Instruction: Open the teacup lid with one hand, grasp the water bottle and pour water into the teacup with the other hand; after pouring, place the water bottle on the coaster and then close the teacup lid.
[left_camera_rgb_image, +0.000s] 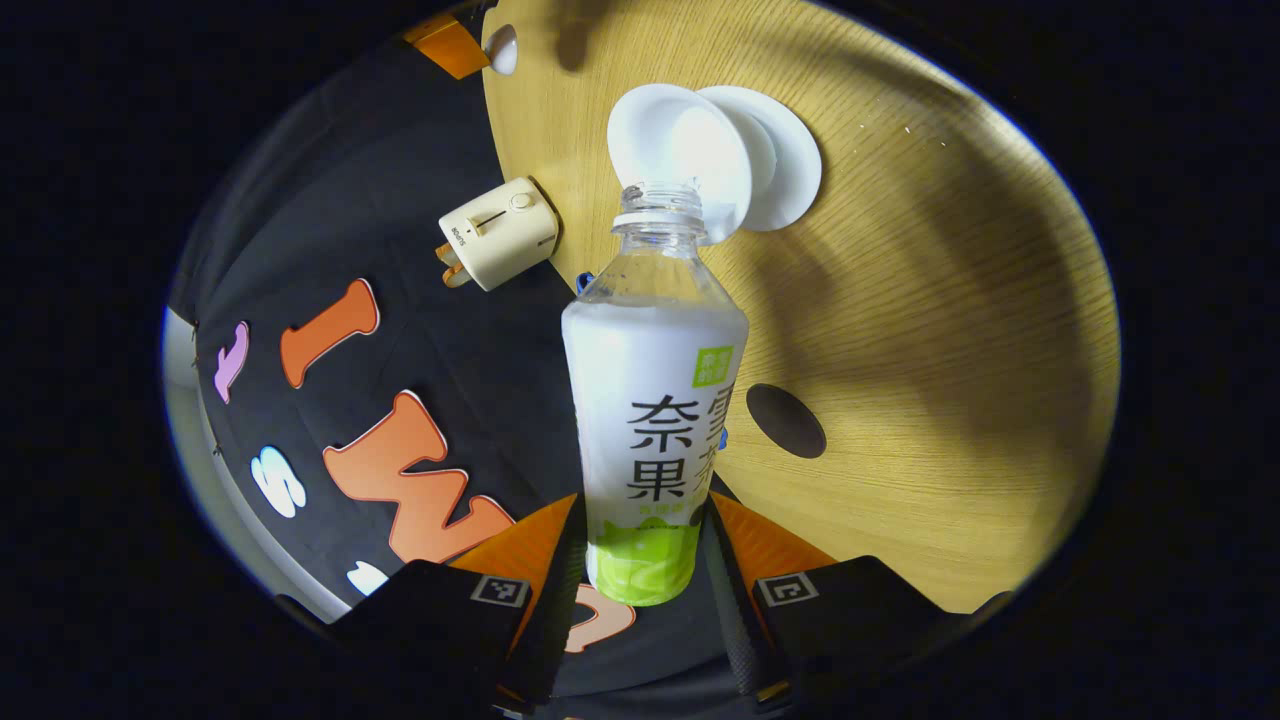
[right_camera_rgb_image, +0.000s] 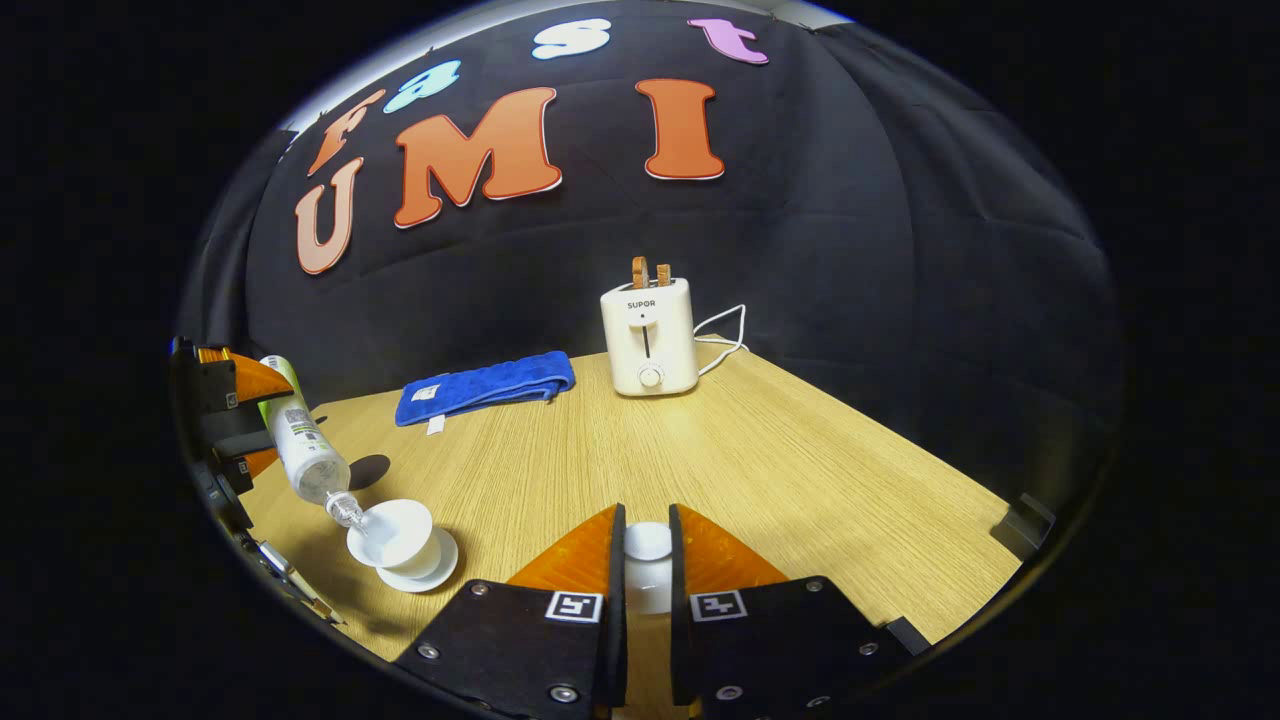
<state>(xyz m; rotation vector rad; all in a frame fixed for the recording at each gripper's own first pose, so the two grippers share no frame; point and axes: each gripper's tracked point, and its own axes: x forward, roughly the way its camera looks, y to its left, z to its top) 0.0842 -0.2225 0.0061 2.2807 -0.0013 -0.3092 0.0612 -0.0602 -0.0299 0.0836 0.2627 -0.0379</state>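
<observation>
My left gripper (left_camera_rgb_image: 645, 570) is shut on the water bottle (left_camera_rgb_image: 650, 400), a clear bottle with a white and green label and no cap. The bottle's mouth is tipped over the white teacup (left_camera_rgb_image: 680, 160), which stands on its saucer (left_camera_rgb_image: 790, 160). A dark round coaster (left_camera_rgb_image: 786, 420) lies on the table beside the bottle. In the right gripper view, my right gripper (right_camera_rgb_image: 647, 560) is shut on the white teacup lid (right_camera_rgb_image: 648, 542), held above the table. Far left there, the left gripper (right_camera_rgb_image: 240, 420) tilts the bottle (right_camera_rgb_image: 305, 445) into the open teacup (right_camera_rgb_image: 395, 530), with the coaster (right_camera_rgb_image: 368, 470) behind.
A cream toaster (right_camera_rgb_image: 648, 335) with two slices and a white cord stands at the back of the wooden table (right_camera_rgb_image: 800, 470). A folded blue towel (right_camera_rgb_image: 485, 385) lies to its left. The toaster (left_camera_rgb_image: 497, 232) also appears in the left gripper view.
</observation>
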